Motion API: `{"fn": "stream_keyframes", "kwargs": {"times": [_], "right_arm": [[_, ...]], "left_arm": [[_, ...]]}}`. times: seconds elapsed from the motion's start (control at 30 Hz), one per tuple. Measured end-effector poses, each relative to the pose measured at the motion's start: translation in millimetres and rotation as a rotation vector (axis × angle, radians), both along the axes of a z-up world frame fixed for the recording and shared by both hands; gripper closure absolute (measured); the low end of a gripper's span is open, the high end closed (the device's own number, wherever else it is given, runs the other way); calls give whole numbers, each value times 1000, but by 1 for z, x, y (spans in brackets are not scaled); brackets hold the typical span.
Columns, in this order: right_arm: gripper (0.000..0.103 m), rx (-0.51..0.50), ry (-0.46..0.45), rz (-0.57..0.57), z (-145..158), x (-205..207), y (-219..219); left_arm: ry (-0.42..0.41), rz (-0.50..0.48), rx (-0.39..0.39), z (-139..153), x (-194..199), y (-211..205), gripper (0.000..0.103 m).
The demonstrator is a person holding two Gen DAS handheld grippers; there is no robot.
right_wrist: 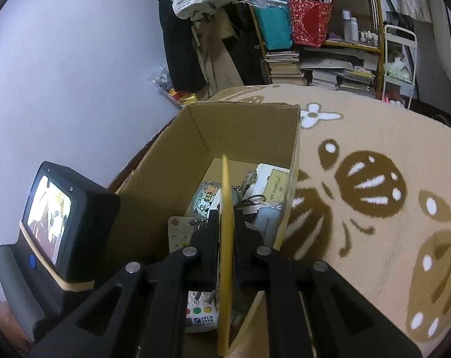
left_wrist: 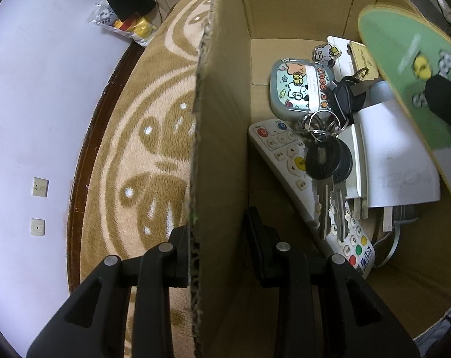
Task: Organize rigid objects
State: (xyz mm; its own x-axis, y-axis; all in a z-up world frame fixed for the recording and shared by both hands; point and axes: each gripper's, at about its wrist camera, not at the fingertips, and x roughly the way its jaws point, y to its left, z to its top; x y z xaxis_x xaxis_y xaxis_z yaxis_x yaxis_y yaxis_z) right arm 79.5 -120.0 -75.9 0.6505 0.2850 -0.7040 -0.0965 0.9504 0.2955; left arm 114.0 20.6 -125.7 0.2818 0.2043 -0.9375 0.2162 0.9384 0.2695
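Between the right gripper's (right_wrist: 225,232) jaws stands a thin flat board (right_wrist: 226,208), green on one face with cartoon figures and yellow at the edge, held edge-up and clenched from both sides. It hangs over the open cardboard box (right_wrist: 246,131), its far end already below the rim. The left gripper (left_wrist: 218,238) is clamped on the box's near wall (left_wrist: 216,149), one jaw outside and one inside, steadying it on the patterned rug (right_wrist: 374,179).

Inside the box lie a white remote (left_wrist: 282,155), a bunch of keys (left_wrist: 329,161), a cartoon-printed case (left_wrist: 297,89), cards and a white charger (left_wrist: 395,155), packed toward the right side.

Judging by this, the step in hand is lowering the board into the box. To do it well, keep the board upright and slide it down beside the wall on the right, where it takes least room, rather than dropping it flat on the keys and remote. Loosen the right jaws only once its lower edge rests on something firm. The left grip should hold the wall fast so the box does not tip or slide.
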Motion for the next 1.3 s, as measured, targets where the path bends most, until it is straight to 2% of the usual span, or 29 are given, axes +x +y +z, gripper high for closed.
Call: {"fn": "stream_keyframes", "kwargs": {"times": [0.3,0.37,0.4,0.47,0.6,0.67,0.77,0.87,0.9,1.0,1.07,1.13,1.23,1.3], "right_arm": [[87,9,-27,-21,13,-16,-6],[77,-6,-37,-30,17,-19,-7],[64,-10,-46,-34,20,-23,-8],[53,-13,-62,-45,24,-29,-9],[52,-59,-61,-68,31,-39,-10],[49,-59,-58,-91,33,-44,-12],[38,-55,-64,-131,36,-58,-18],[28,-77,-68,-169,41,-69,-23],[22,-73,-70,-185,43,-74,-26],[11,-59,-88,-229,49,-89,-33],[7,-72,-98,-256,52,-99,-38],[1,-76,-105,-274,55,-109,-43],[0,-82,-130,-291,59,-122,-48],[0,-84,-142,-313,63,-130,-52]], "left_arm": [[-62,-4,-17,13,-9,3,74],[-87,-4,-24,17,-12,4,73],[-104,0,-31,19,-13,5,72],[-130,2,-39,23,-17,6,72],[-185,6,-72,34,-25,10,71],[-211,-5,-91,41,-31,10,62],[-250,-34,-129,54,-43,9,46],[-296,-43,-159,68,-52,10,45],[-308,-42,-167,71,-54,10,44],[-376,-38,-190,88,-66,15,30],[-417,-53,-192,97,-74,15,16],[-461,-76,-191,106,-83,12,14],[-544,-91,-190,120,-98,10,7],[-581,-101,-207,129,-106,12,6]]}}
